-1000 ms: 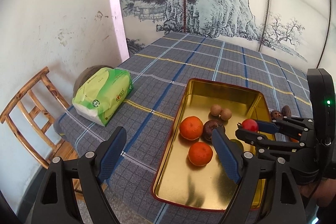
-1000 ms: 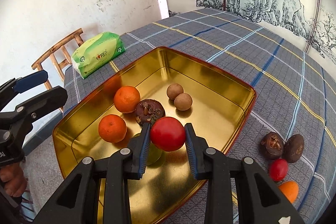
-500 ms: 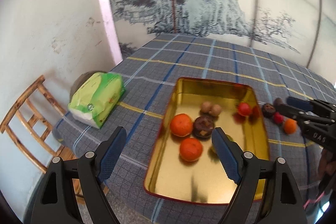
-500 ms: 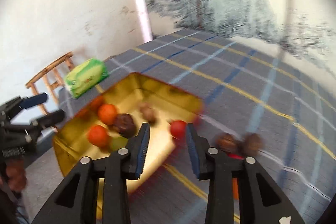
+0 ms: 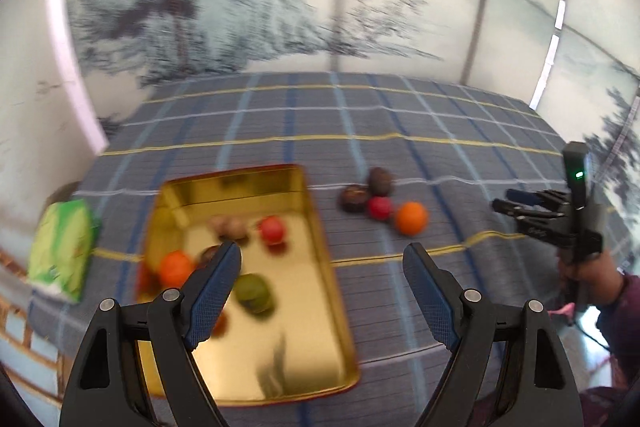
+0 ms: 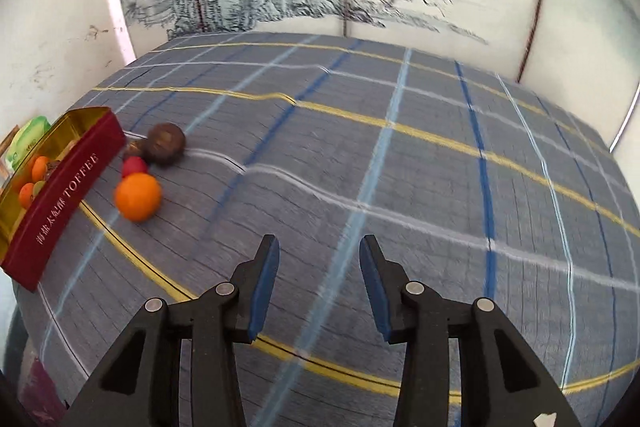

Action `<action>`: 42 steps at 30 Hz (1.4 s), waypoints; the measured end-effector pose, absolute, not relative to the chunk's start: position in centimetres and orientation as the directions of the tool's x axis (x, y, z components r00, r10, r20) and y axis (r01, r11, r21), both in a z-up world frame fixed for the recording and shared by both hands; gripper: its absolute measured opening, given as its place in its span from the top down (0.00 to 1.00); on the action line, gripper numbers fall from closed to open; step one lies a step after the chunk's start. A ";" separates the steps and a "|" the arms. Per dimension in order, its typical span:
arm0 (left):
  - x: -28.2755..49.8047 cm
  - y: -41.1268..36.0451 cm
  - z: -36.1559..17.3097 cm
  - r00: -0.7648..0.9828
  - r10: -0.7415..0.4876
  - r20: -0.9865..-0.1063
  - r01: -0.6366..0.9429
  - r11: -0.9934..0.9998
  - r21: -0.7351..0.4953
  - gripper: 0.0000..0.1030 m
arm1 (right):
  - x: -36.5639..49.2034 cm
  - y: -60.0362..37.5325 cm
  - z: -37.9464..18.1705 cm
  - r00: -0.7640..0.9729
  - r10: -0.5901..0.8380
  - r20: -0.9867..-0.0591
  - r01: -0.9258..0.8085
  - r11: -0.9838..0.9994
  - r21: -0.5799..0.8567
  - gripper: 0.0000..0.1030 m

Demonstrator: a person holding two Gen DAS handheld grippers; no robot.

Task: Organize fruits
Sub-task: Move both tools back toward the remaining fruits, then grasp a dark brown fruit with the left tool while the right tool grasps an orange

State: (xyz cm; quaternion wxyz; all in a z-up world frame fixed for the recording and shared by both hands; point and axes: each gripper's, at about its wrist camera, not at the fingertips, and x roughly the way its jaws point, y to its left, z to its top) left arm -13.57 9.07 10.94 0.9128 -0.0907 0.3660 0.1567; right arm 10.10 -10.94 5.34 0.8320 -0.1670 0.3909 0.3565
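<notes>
Fruits (image 5: 380, 201) lay clustered on the surface (image 6: 400, 147) beside the tin (image 5: 320, 259), so I held both tongs, left (image 5: 322, 277) and right (image 6: 319, 277), released, ready to collect them.

Glossy gold metal tin (image 5: 320, 247), woven cloth (image 6: 400, 155)

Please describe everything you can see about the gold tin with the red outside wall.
The tin is a shallow rectangular metal box, shiny gold inside, with a dark red outer wall printed with white characters and the word TOFFEE. It lies flat and open on the checked cloth, near the table's edge. Inside are several fruits, among them a red one, a green one and an orange one. No tool touches it.
</notes>
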 end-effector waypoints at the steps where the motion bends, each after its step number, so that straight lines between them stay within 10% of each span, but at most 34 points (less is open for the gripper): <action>1: -12.6 9.0 11.0 0.679 0.199 -0.706 -0.335 0.941 -0.057 0.21 | 10.1 -11.2 5.2 0.438 0.465 -0.769 -0.723 0.690 0.006 0.62; 13: 0.7 9.9 8.2 0.501 0.088 -0.861 -0.131 0.991 0.025 0.59 | 10.6 -12.0 4.8 0.368 0.542 -0.756 -0.739 0.663 0.116 0.61; 32: 7.5 14.5 2.0 0.287 -0.099 -0.953 -0.002 0.995 -0.104 0.57 | 11.5 -12.3 4.0 0.312 0.553 -0.773 -0.723 0.666 0.185 0.60; 42: 7.0 11.8 0.8 0.287 0.012 -0.958 0.052 0.998 0.028 0.59 | 11.3 -12.0 4.1 0.315 0.545 -0.777 -0.729 0.663 0.170 0.56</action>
